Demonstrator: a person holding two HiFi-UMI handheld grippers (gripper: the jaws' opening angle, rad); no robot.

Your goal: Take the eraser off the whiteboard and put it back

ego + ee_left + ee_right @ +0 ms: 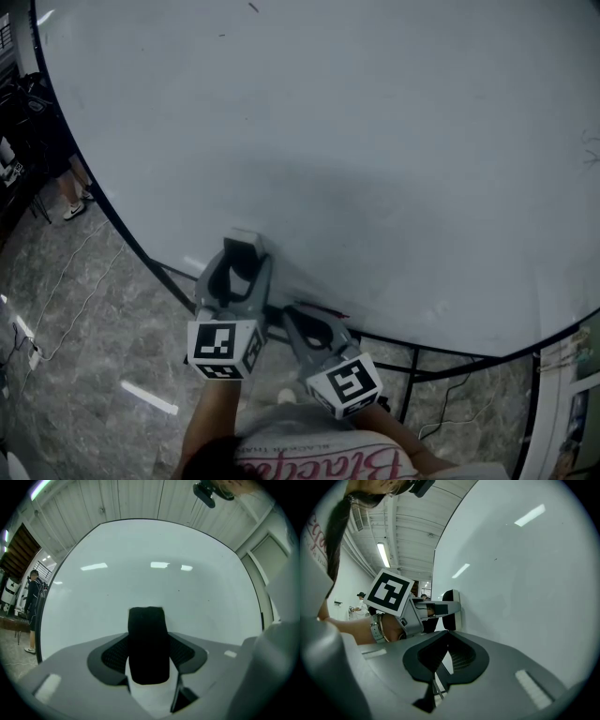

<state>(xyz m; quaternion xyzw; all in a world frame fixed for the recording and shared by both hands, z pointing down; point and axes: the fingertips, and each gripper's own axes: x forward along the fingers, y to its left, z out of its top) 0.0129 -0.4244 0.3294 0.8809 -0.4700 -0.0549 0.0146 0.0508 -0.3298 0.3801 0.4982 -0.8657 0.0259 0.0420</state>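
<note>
The whiteboard [375, 141] fills most of the frame. At lower centre, the left gripper [246, 255] has the eraser [246, 238] between its jaws, against the board near its lower edge. The right gripper [305, 319] sits just right of it and lower. Grey stone floor [84, 356] shows at lower left.

Grey left hand-held gripper [243, 249] and right hand-held gripper [298, 313] bear black-and-white marker cubes [223, 347] [345, 384].

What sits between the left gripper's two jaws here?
The eraser, black side toward the camera, is held by the left gripper, with the whiteboard behind it. The left gripper view shows it.
</note>
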